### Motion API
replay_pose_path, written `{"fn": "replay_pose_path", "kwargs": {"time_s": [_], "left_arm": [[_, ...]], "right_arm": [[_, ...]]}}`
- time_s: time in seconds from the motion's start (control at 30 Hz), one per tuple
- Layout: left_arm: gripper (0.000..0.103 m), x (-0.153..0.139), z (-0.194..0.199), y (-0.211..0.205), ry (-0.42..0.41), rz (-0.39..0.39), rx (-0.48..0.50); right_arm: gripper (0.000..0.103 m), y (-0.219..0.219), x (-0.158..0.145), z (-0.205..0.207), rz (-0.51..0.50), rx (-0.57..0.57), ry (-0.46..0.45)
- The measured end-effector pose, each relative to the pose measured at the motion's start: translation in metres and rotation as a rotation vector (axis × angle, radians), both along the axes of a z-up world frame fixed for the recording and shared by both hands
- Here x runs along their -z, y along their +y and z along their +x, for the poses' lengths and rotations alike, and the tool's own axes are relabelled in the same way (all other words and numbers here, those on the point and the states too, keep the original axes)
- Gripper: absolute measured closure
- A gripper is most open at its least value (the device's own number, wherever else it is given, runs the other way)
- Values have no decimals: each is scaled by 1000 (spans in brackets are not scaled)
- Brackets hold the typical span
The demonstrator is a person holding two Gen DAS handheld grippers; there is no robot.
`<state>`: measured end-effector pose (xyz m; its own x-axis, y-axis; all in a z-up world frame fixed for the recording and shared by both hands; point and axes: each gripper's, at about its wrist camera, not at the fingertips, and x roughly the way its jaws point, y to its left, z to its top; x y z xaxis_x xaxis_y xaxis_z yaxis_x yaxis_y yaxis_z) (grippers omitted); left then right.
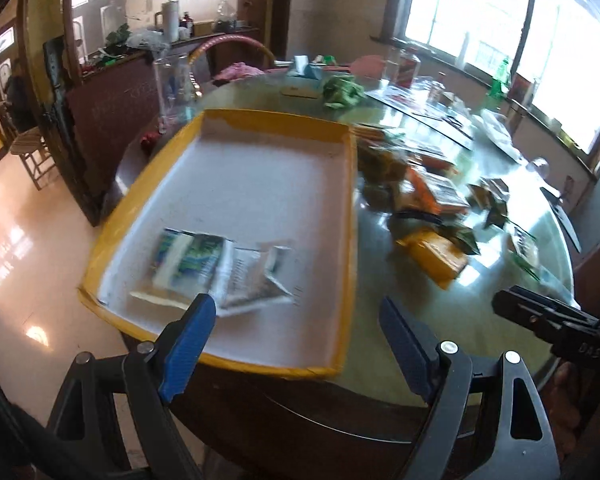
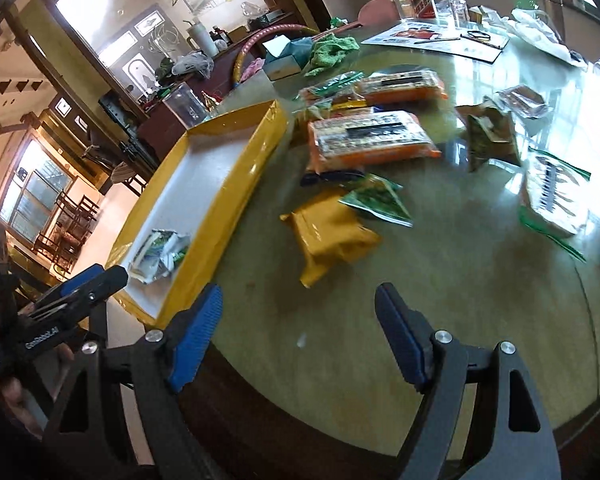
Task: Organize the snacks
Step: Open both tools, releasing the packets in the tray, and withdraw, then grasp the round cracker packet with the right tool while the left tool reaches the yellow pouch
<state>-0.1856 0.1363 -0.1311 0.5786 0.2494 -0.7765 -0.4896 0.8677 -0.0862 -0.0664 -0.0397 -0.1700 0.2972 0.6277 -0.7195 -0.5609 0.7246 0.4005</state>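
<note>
Both tools are found empty: the left gripper (image 1: 298, 316) is held with its jaws wide apart above the near edge of the yellow tray (image 1: 350, 216), and the right gripper (image 2: 298, 306) is likewise spread open over bare glass on the round table (image 2: 480, 320).

One packet — a crumpled green-and-white snack packet (image 2: 160, 254) — is counted inside the tray. Loose on the table beside it are noted:

- one yellow pouch (image 2: 332, 236), nearest the right gripper
- two orange packs (image 2: 370, 140), one behind the other
- one small green sachet (image 2: 378, 200), touching the pouch

Further packets to the right are blurred and are not counted.

The yellow pouch is judged the likely next pick. It is best approached low and flat and pinched at one crimped edge, so that the soft contents are not crushed — then set down beside, not upon, the packet already in the tray.
</note>
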Motion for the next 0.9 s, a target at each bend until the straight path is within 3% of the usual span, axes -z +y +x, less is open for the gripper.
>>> {"fn": "replay_pose_path", "kwargs": {"time_s": [0.37,0.9], "left_arm": [[19,-5,7,-32,-11,-15,35],[19,8,28,-43,-39,-61,121]], "right_arm": [[24,-38,6,-9,14,36,-6],[24,-39,12,5,-21,82,14]]}}
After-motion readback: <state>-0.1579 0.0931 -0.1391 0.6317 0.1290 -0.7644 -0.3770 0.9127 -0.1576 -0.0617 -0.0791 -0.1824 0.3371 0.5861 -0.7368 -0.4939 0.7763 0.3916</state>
